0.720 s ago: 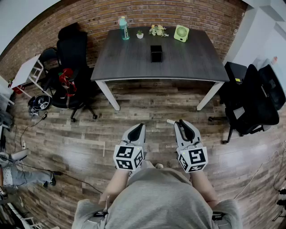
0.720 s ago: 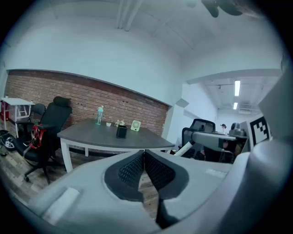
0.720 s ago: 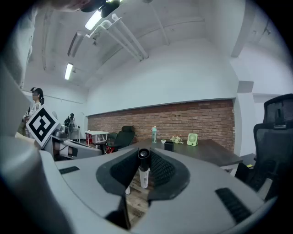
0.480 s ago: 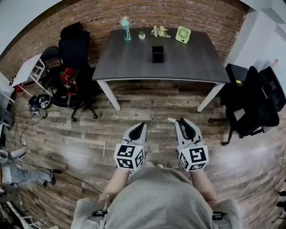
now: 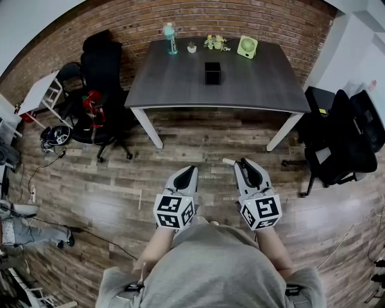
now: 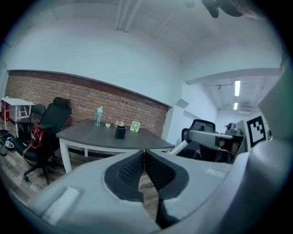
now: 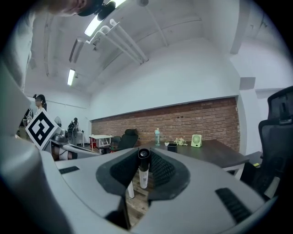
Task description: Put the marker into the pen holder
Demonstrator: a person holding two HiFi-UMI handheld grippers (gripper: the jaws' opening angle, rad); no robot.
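Head view, largest item first. Plank floor (image 5: 120, 180) across most of the frame, brick wall (image 5: 271, 18) along the top. Dark worktop (image 5: 252, 84) on white legs, set against the wall. Black chair (image 5: 99, 66) left of the worktop, further black chairs (image 5: 349, 132) to its right. Grey torso (image 5: 213, 264) of the person at the bottom edge, both arms stretched forward over the floor, well short of the worktop.

Left claw (image 5: 190, 169): closed and empty. Left gripper view: ribbed pads (image 6: 130, 170) meeting at the tips, nothing between them.

Right claw (image 5: 242, 161): level with the left claw and near it, clamped on the marker (image 5: 228, 162).

Black holder (image 5: 212, 73): upright near the middle of the worktop, standing alone. Along the worktop's far edge, close to the wall: bottle (image 5: 171, 38), green fan (image 5: 246, 46), flowers (image 5: 214, 42), small pot plant (image 5: 192, 47).

Marker: gripped crosswise near the claw tips, white end jutting out towards the left claw, well apart from the holder. Right gripper view: dark end uppermost between the pads (image 7: 161, 168), white barrel hanging below them.
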